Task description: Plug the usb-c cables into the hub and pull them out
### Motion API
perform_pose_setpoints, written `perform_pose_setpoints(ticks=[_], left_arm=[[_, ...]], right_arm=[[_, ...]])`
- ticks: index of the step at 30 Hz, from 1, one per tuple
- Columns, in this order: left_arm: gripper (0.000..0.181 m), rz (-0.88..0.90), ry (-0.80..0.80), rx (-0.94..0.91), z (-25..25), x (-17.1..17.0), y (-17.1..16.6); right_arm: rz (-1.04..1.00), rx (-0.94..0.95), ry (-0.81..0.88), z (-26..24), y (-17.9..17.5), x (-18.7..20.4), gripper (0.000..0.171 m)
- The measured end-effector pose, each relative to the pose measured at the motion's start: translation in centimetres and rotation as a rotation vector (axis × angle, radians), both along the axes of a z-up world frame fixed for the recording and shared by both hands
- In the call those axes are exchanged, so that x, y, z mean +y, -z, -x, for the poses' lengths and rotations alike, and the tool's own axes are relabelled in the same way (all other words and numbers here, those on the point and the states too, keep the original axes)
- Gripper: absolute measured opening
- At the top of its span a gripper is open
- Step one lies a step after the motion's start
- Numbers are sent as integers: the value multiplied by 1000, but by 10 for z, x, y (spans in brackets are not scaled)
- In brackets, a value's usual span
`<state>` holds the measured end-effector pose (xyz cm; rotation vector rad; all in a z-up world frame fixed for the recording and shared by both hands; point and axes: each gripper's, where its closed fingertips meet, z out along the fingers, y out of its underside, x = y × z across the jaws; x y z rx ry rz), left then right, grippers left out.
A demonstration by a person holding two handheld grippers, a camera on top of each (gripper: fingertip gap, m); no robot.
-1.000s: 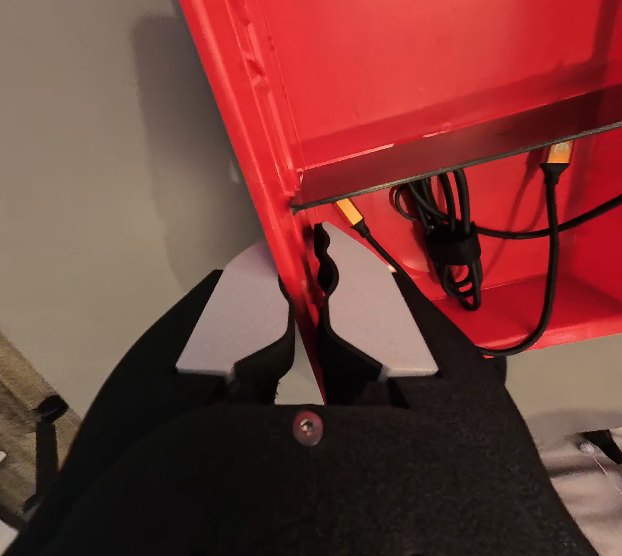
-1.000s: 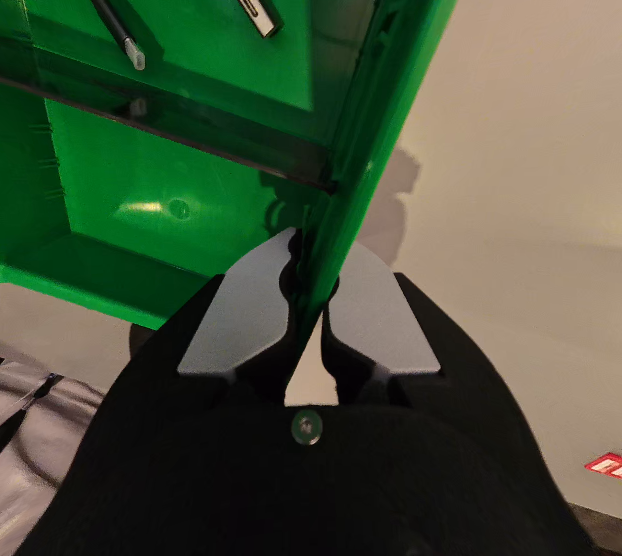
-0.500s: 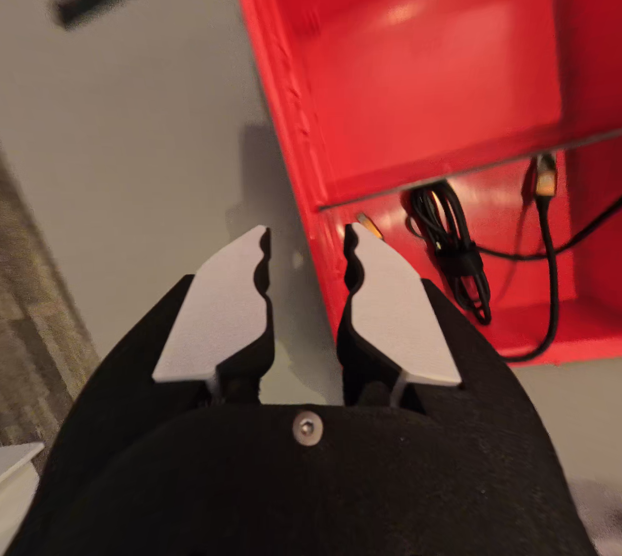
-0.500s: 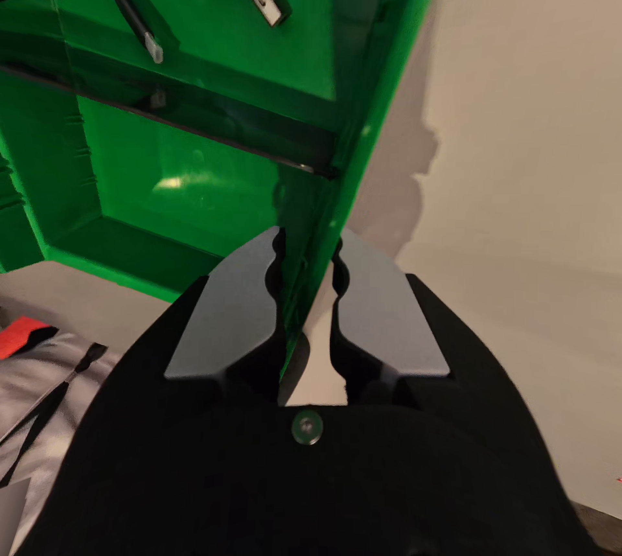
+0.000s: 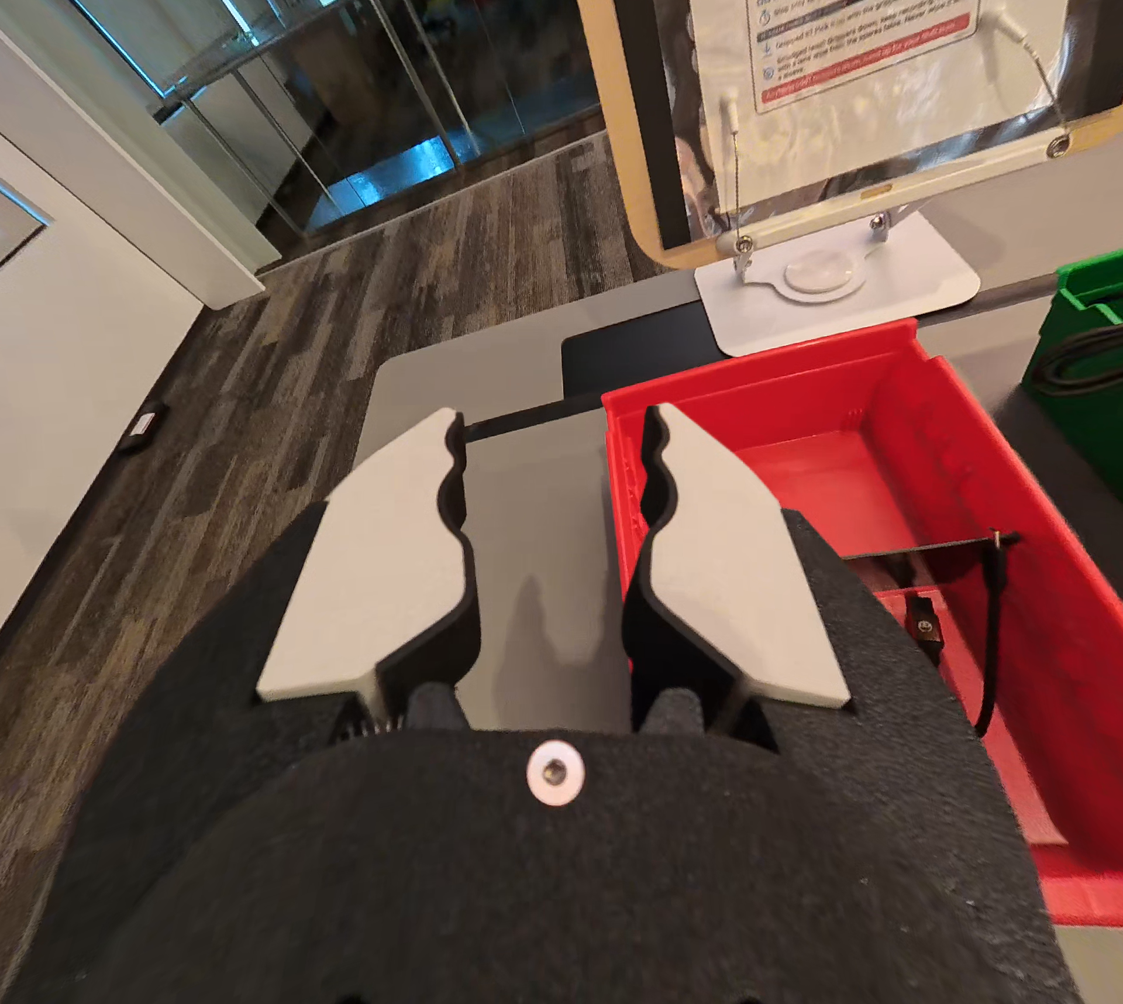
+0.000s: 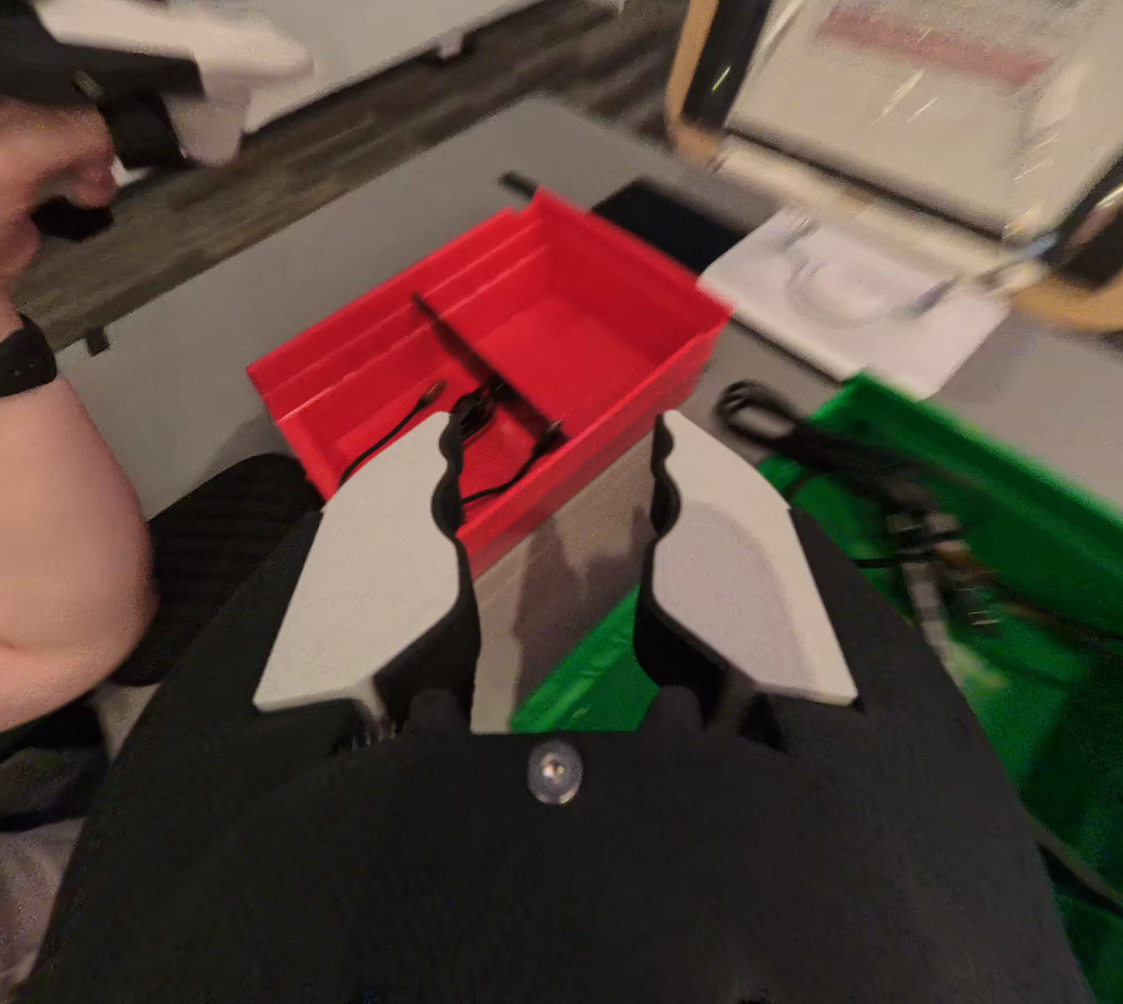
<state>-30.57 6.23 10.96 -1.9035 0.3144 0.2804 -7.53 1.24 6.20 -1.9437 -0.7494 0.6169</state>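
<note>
My left gripper (image 5: 553, 421) is open and empty above the grey table (image 5: 516, 519), just left of the red bin (image 5: 759, 367). The bin has a black divider (image 5: 923, 549), and a black cable (image 5: 992, 640) with a dark plug (image 5: 923, 623) lies in its near part. My right gripper (image 6: 556, 421) is open and empty, held above the gap between the red bin (image 6: 638, 409) and the green bin (image 6: 1033, 488). Coiled black cables (image 6: 480, 409) lie in the red bin. More black cables (image 6: 851, 458) lie in the green bin. That view is blurred and I cannot make out the hub.
A framed sign on a white base (image 5: 838, 300) stands behind the bins, with a black mat (image 5: 632, 361) beside it. The green bin (image 5: 1081, 355) is at the far right. A person's arm (image 6: 61, 488) is at the left, and the left gripper (image 6: 267, 23) shows blurred at top left.
Both grippers have let go of the bin walls, opened wide and pulled up and back. The bins now sit on the table below and ahead.
</note>
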Motion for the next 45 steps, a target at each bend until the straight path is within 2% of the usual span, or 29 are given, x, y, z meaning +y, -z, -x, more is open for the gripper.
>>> perform_pose_setpoints(ticks=[1, 4, 6, 8, 10, 12, 13, 17, 22, 27, 32, 36, 40, 42, 45], left_arm=[[55, -7, 5, -6, 0, -1, -2], [55, -11, 33, -29, -3, -3, -4], [55, -8, 52, -41, -5, -6, -5], [55, -6, 72, -51, -5, -9, -6], [55, -19, 93, -70, -6, -13, -10], [53, -32, 117, -86, -7, -16, -13], [53, -34, 127, -89, -8, -18, -14], [53, -35, 184, -113, -14, -23, -17], [51, -26, 229, -132, -18, -27, -17], [51, -59, 237, -167, -17, -34, -27], [51, -258, 243, -284, -13, -71, -74], [47, -471, 285, -440, -8, -120, -116], [64, -582, 263, -488, 9, -159, -136], [67, -630, 274, -519, 15, -176, -143], [68, -675, 340, -552, 13, -196, -152]], right_arm=[[86, -47, -3, 21, 22, -3, 50], [150, -257, 128, 45, 76, 8, 46], [199, -280, 210, 52, 94, 16, 41], [281, -302, 256, 58, 109, 17, 43], [320, -415, 326, 50, 128, 23, 49], [419, -463, 331, 51, 149, 18, 57], [451, -472, 341, 51, 157, 17, 56], [598, -454, 318, 60, 185, 20, 31], [732, -469, 299, 58, 189, 26, 15], [814, -408, 231, 65, 183, 31, 13], [782, -468, 186, 74, 161, 49, 11], [763, -478, 87, 94, 120, 64, 12], [698, -506, 17, 92, 42, 79, 12], [647, -514, 25, 70, -8, 87, 12], [589, -490, 101, 12, -80, 94, 13]])
